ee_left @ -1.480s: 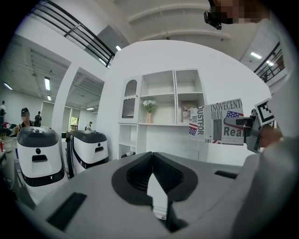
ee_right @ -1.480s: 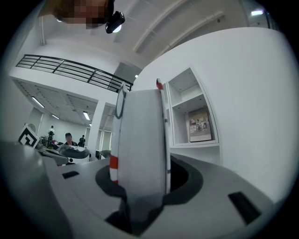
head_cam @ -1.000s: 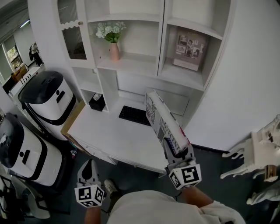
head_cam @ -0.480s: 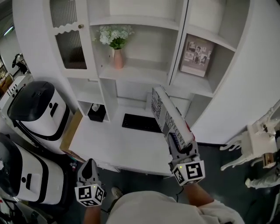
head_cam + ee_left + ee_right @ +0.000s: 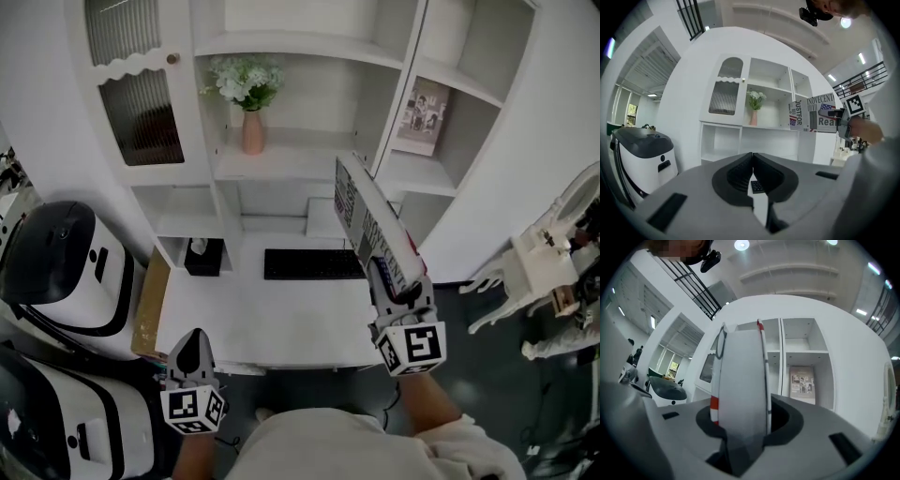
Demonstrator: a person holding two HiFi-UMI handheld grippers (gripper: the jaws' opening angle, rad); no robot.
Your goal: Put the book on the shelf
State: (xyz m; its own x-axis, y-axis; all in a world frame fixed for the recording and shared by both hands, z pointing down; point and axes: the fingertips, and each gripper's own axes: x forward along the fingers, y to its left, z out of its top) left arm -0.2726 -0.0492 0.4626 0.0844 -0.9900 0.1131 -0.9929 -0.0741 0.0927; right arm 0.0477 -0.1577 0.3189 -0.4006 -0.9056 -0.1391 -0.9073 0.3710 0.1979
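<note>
My right gripper [image 5: 398, 295] is shut on a thick white book [image 5: 373, 225] with dark print and a flag motif. It holds the book on edge over the right end of the white desk [image 5: 272, 319], slanting up toward the white shelf unit [image 5: 309, 159]. In the right gripper view the book's page edge [image 5: 740, 380] fills the space between the jaws, facing the right-hand shelf column [image 5: 804, 359]. My left gripper [image 5: 194, 361] hangs low at the desk's front left edge, shut and holding nothing; its fingers [image 5: 752, 176] meet in the left gripper view, where the book [image 5: 813, 119] shows at right.
A pink vase of white flowers [image 5: 249, 108] stands on the middle shelf. Another book [image 5: 424, 114] leans in the right column. A black keyboard [image 5: 309, 264] lies on the desk, a black box [image 5: 201, 255] in a cubby. White machines [image 5: 52, 272] stand left, white chairs [image 5: 544, 272] right.
The view has moved closer to and more squarely before the shelf unit. My right gripper has carried the book up and a little right, toward the right column. My left gripper stays low.
</note>
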